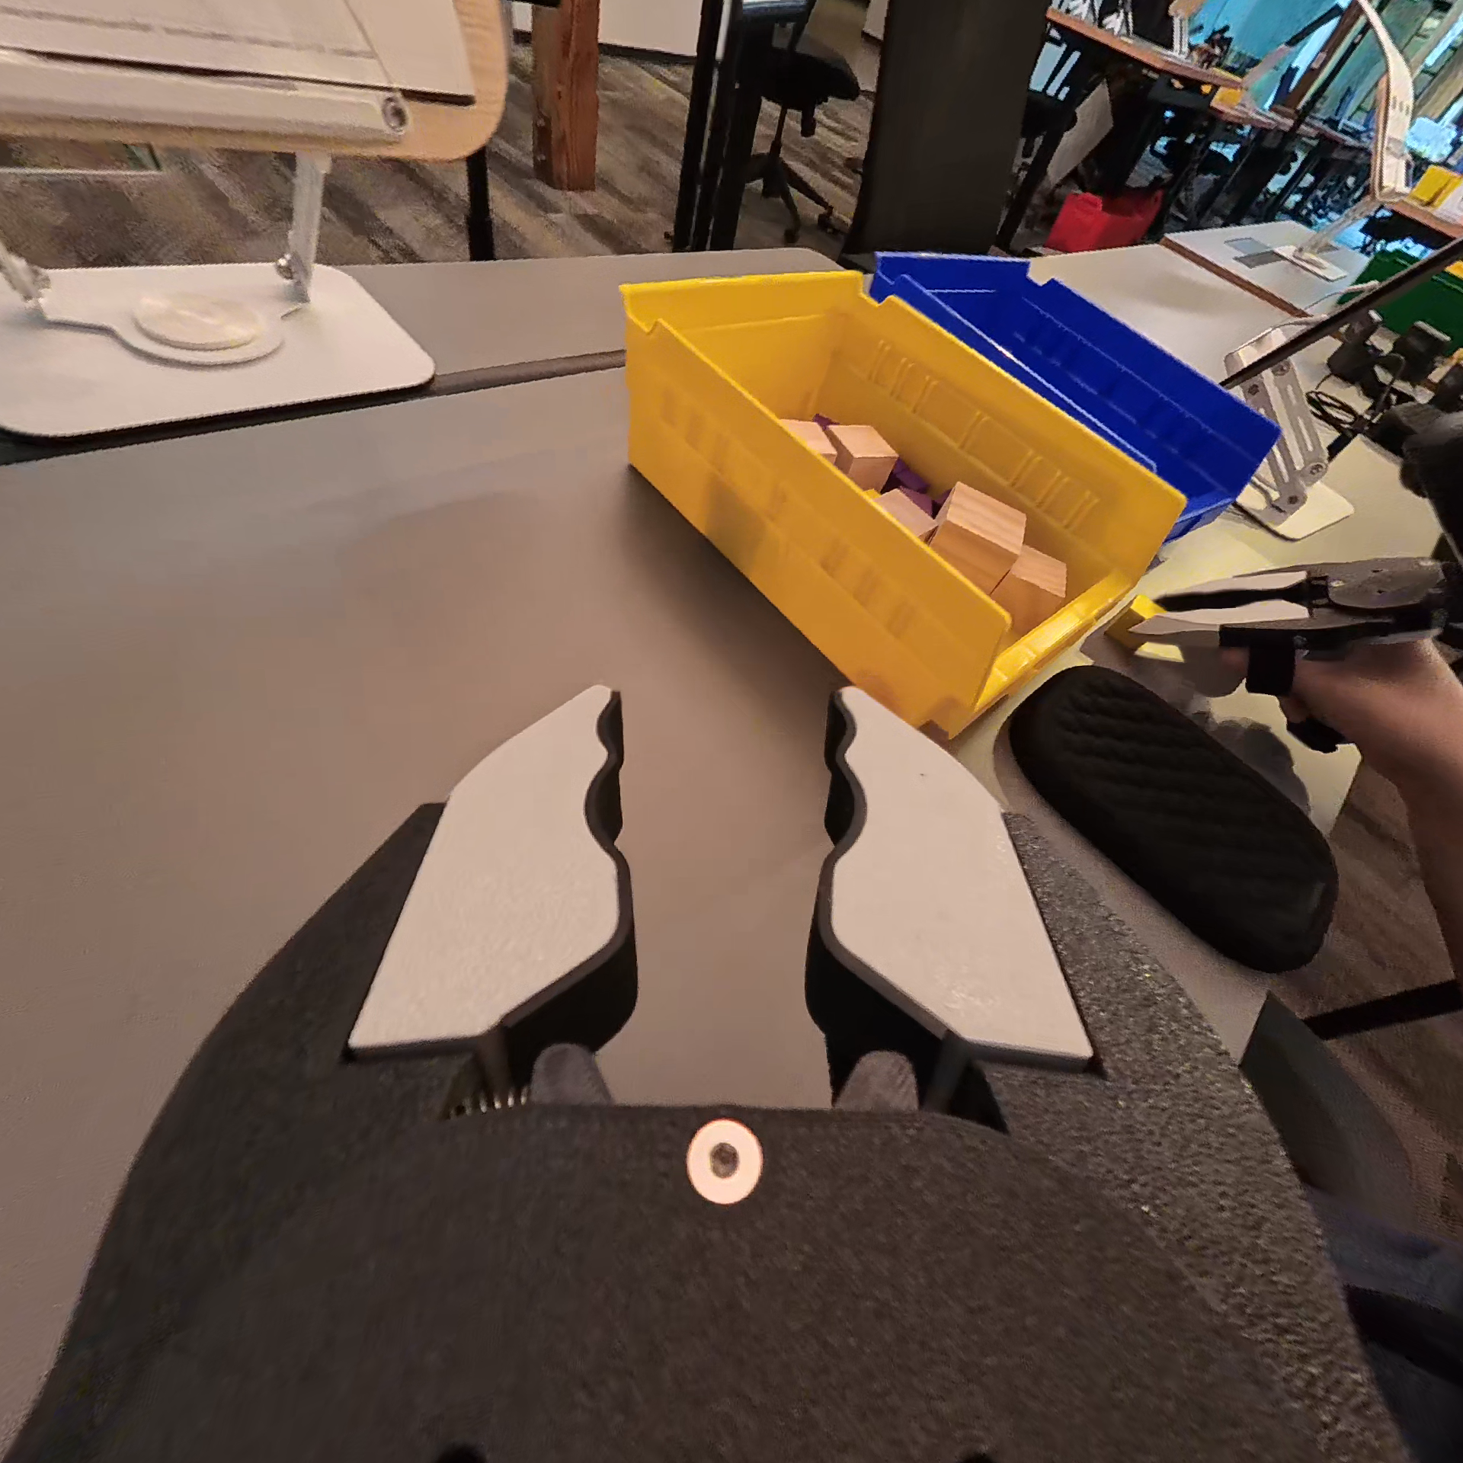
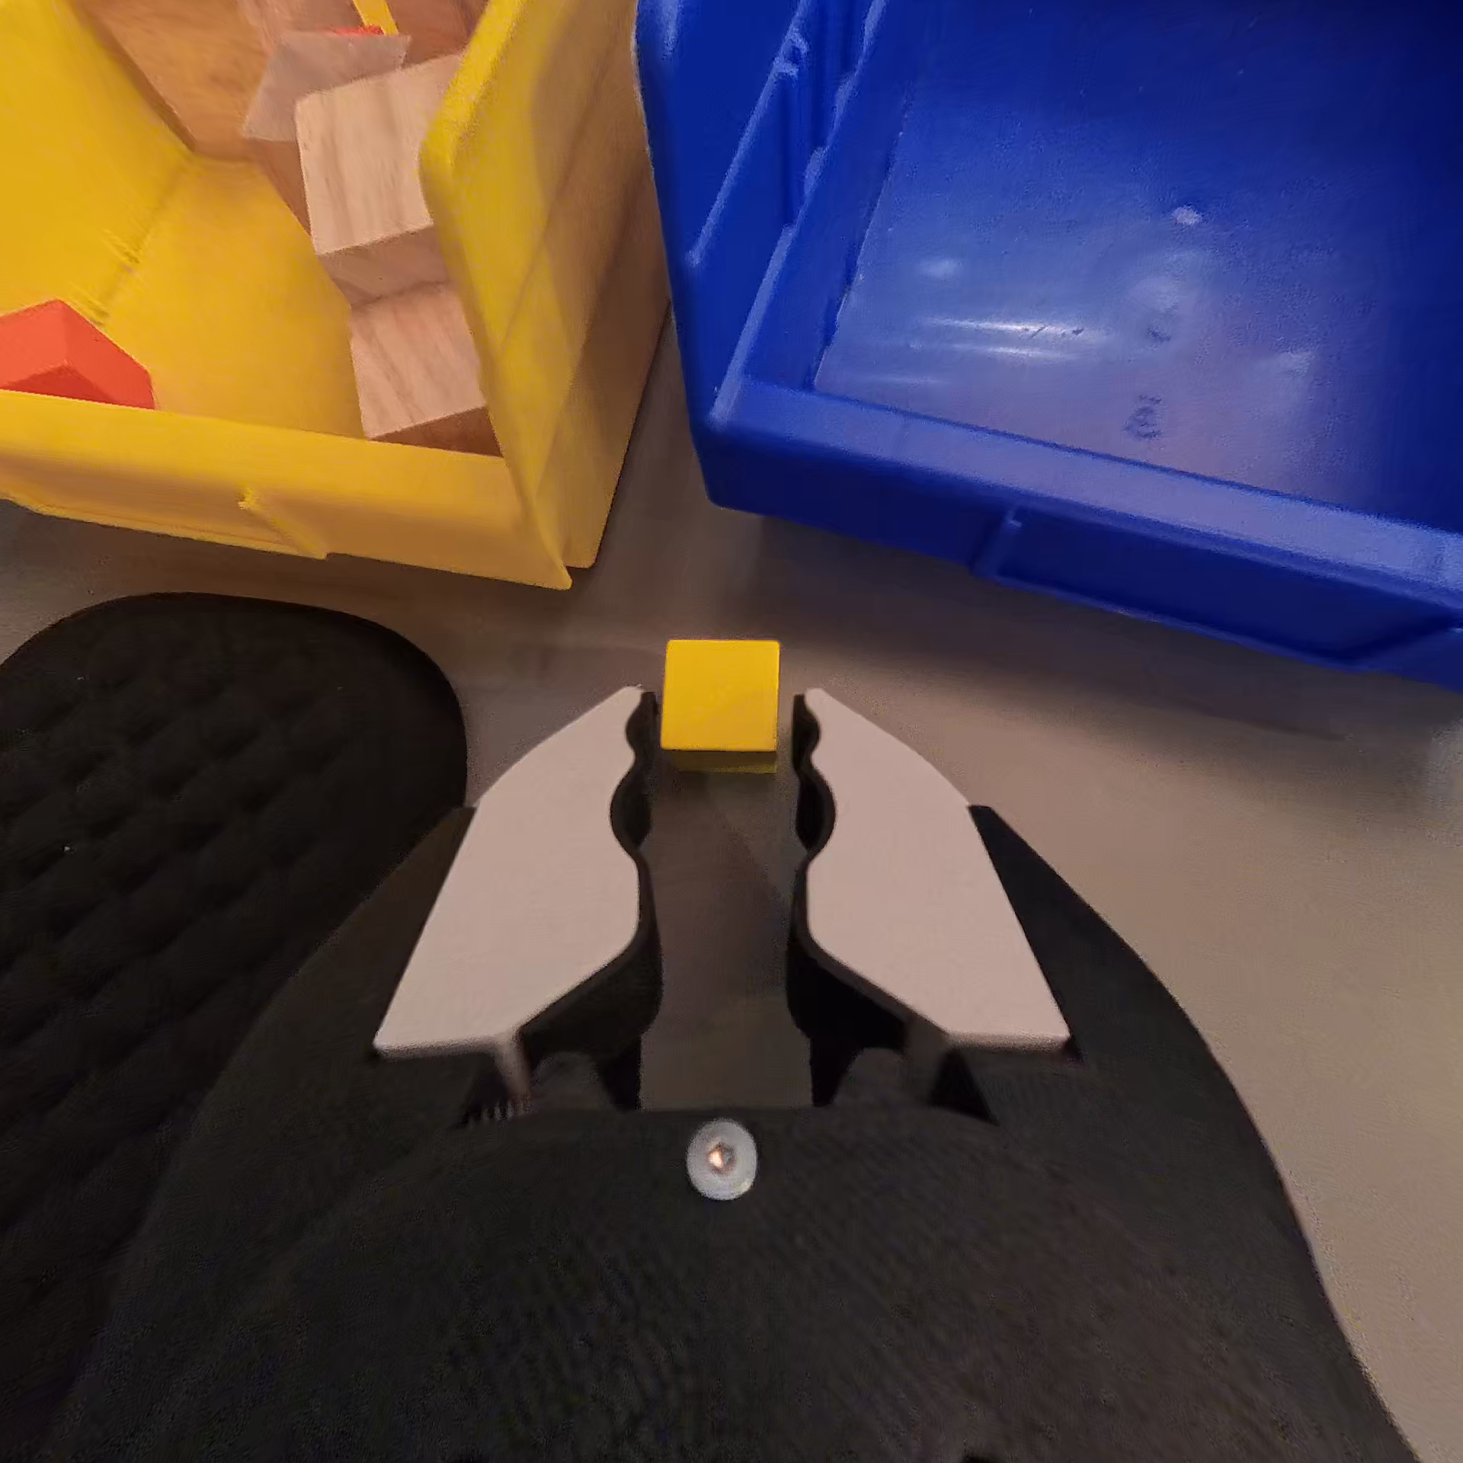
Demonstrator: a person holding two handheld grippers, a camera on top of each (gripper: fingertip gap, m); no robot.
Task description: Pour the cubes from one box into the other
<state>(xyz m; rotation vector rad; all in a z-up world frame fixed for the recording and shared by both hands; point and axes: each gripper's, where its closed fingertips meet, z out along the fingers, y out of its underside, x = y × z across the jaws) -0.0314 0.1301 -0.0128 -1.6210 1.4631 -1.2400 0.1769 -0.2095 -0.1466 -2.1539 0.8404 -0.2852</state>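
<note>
While the left gripper (image 1: 722,716) hangs over bare grey tabletop (image 1: 317,673) with its jaws spread wide and nothing between them, the action's over on the right. In the left wrist view the yellow box (image 1: 799,546) sits at about 1 o'clock from that gripper, with the blue box (image 1: 1108,372) right behind it, further off toward 2 o'clock. The yellow one has a pile of wooden cubes (image 1: 978,534) in it plus a few purple ones peeking out underneath.

In the right wrist view the right gripper (image 2: 722,716) is low over the tabletop, jaws parted, with a little yellow cube (image 2: 720,697) sitting on the tabletop right between the fingertips. There's a thin gap on each side, so it isn't pinched. The yellow box is up at 10 o'clock from there with an orange cube (image 2: 71,360) in its near corner, and the blue box is at 2 o'clock; the part of its floor that shows is bare. A black textured pad (image 2: 182,831) lies on the tabletop at 9 o'clock, just beside the gripper.
</note>
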